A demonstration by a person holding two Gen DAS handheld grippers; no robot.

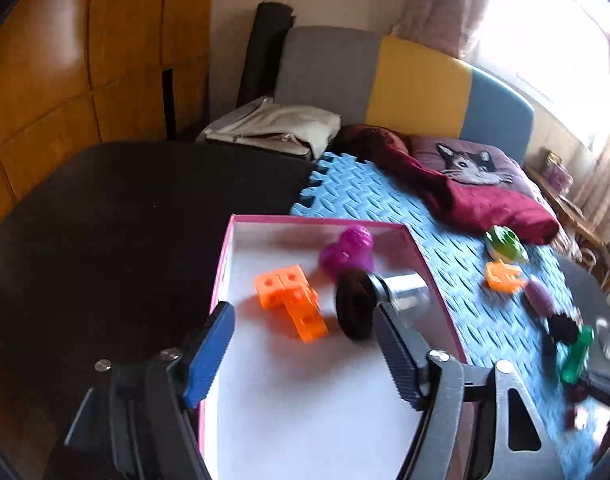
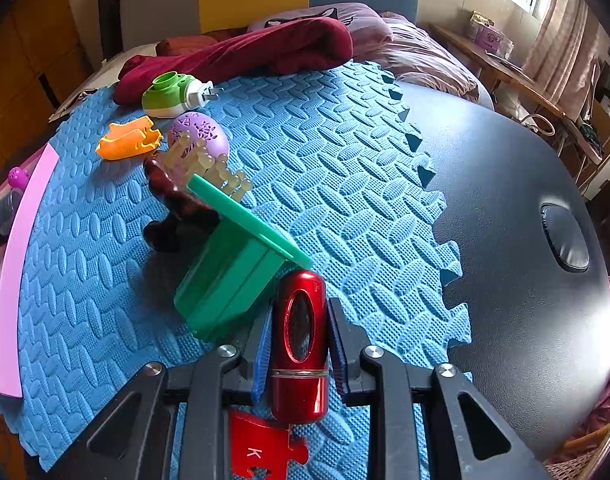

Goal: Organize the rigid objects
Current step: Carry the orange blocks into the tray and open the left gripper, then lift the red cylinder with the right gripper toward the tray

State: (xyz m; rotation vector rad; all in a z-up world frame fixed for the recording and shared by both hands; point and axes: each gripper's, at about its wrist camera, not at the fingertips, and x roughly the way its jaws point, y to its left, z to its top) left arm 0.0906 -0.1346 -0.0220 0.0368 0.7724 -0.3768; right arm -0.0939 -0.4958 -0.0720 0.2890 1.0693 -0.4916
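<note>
Left wrist view: left gripper (image 1: 301, 356) is held wide open, nothing gripped, lower centre over a pink-rimmed box (image 1: 305, 408). Inside, mid-frame, are seen orange blocks (image 1: 291, 300), a purple toy (image 1: 347, 252) & a black-and-silver cylinder (image 1: 379, 300).

Right wrist view: right gripper (image 2: 299, 344) is closed on a red flashlight (image 2: 301, 340), bottom centre, above the blue mat (image 2: 345, 168). A green tub (image 2: 233, 268) lies tilted just left; a red puzzle piece (image 2: 265, 448) lies below.

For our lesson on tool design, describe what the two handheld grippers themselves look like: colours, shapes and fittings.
Both the left gripper and the right gripper have black angular frames with triangular cut-outs and round silver bolt heads. Each carries two flat blue jaws with finely ribbed inner faces. No cables, sleeves or printed markings are visible on either.
</note>
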